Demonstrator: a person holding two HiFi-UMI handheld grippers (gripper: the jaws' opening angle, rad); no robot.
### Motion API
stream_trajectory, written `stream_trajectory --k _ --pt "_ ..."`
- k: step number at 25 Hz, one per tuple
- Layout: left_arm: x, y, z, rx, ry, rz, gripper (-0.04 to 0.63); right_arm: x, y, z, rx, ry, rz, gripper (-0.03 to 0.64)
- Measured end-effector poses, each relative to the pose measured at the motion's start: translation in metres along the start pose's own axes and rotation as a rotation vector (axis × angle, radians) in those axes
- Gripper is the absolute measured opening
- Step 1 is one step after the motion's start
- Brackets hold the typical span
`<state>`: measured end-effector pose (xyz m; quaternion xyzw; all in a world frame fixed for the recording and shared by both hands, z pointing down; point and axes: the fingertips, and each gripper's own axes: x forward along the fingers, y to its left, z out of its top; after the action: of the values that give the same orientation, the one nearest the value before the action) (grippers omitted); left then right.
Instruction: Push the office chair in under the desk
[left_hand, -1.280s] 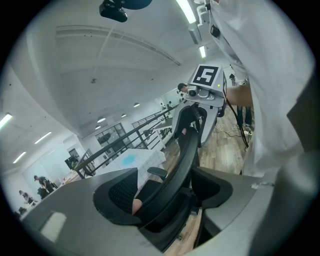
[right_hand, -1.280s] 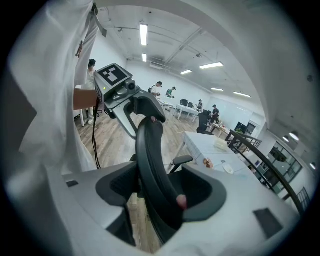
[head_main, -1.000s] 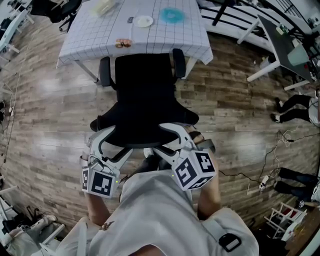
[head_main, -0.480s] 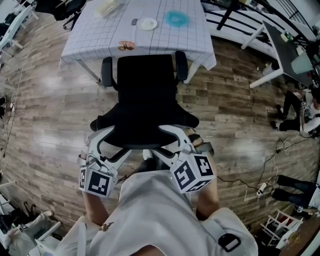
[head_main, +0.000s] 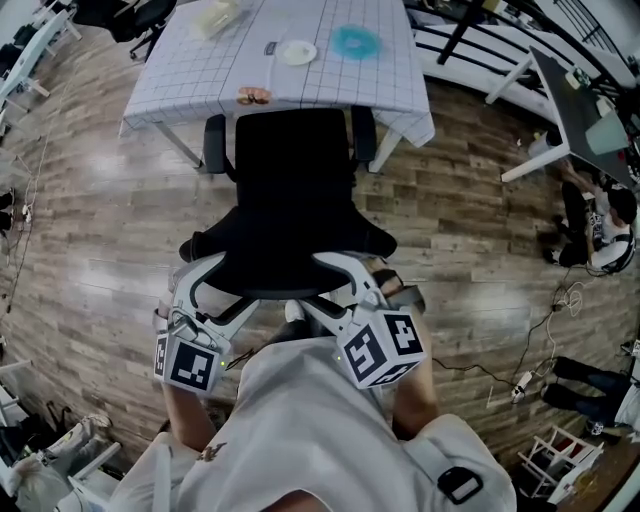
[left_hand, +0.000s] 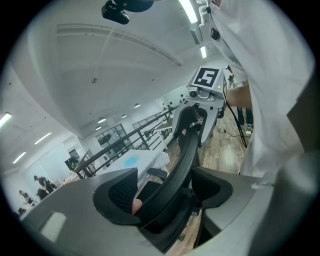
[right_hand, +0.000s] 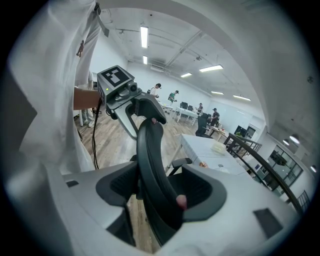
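While its front edge meets the hem of the cloth, the black office chair (head_main: 290, 190) stands mostly out on the wood floor (head_main: 100, 230), facing the desk (head_main: 200, 80), with an armrest at each side just below the cloth's edge. Its backrest top points toward the person. The left gripper (head_main: 222, 282) is clamped over the left part of that upper rim, and the right gripper (head_main: 322, 280) over the right part; in each gripper view the backrest fills the gap between widely set pads. On the desk's gridded cloth lie a white plate (head_main: 297, 52) and a blue disc (head_main: 354, 41).
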<state>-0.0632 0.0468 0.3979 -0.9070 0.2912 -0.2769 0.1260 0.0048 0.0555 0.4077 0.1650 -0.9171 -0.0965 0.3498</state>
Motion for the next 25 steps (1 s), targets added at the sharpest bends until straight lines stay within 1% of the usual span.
stream_trajectory --k 9,18,25 --pt "0.007 0.012 0.000 -0.013 -0.004 0.000 0.339 0.004 -0.013 0.001 0.002 -0.008 0.016 0.276" --pt "0.014 0.027 -0.007 -0.013 0.006 -0.010 0.339 0.017 -0.025 0.001 0.001 0.015 0.019 0.275" --pt "0.021 0.044 -0.013 -0.010 0.007 -0.018 0.339 0.028 -0.040 0.005 0.004 0.017 0.001 0.273"
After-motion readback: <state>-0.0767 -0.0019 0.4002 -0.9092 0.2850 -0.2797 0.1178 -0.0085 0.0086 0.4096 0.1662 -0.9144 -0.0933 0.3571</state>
